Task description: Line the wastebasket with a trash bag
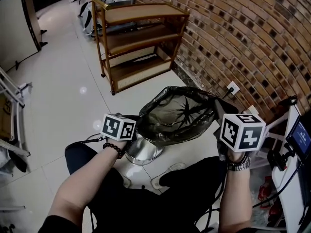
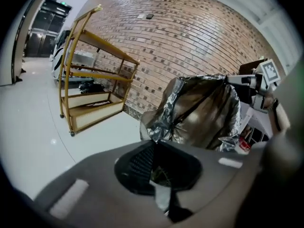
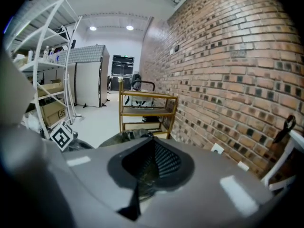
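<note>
Left gripper (image 2: 154, 144): jaws fully together, pinching a fold of the thin black plastic trash bag (image 1: 177, 113) at the near-left part of its rim. Film shows between the pads in the left gripper view.

Right gripper (image 3: 152, 141): jaws fully together, also with bag film caught between them, at the right part of the rim.

The bag hangs between the two grippers with its mouth spread wide open and facing up; the gathered bottom seam is visible inside. The round silver metal wastebasket (image 1: 140, 154) stands on the floor under the bag's near-left edge. Most of it is covered by the bag, and whether the bag's bottom sits inside it cannot be told.

Surface: glossy white tiled floor (image 1: 63, 81). A red-brown brick wall (image 1: 243, 33) runs along the right, with a white wall socket (image 1: 233, 88) low down just behind the bag.

Surroundings: a three-tier brown wooden shelf unit on castors (image 1: 141, 38) stands against the wall, well apart from the bag. A white metal frame (image 1: 286, 118) stands close at the right of the right gripper. The person's legs in dark trousers (image 1: 146, 198) lie just beside the wastebasket.
</note>
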A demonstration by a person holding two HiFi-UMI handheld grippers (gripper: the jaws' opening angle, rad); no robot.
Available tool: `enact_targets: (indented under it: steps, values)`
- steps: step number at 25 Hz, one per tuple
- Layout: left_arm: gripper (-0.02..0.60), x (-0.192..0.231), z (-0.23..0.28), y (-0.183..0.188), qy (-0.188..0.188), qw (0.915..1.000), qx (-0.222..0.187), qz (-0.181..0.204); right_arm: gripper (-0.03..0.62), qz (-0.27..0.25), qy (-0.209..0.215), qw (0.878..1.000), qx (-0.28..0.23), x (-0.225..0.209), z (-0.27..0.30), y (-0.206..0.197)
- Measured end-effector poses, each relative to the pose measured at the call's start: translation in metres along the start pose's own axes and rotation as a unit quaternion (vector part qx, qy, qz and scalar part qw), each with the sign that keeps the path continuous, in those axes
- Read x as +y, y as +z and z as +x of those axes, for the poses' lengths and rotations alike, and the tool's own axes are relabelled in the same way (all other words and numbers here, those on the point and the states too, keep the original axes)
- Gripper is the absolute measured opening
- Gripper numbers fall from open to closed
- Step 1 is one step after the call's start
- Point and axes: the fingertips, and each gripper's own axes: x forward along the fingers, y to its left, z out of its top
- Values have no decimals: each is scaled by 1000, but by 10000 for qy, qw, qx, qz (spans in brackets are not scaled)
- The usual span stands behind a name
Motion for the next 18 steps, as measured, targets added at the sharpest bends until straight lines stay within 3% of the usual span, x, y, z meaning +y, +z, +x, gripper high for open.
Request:
enact_targets:
  steps: [9, 18]
  values:
    - [2, -1, -92, 5, 103, 9982, 280, 529, 3, 18, 575, 9981, 231, 47, 6, -40]
    - [2, -4, -121, -21, 157, 9952, 800, 543, 3, 106, 989, 9932, 609, 72, 15, -83]
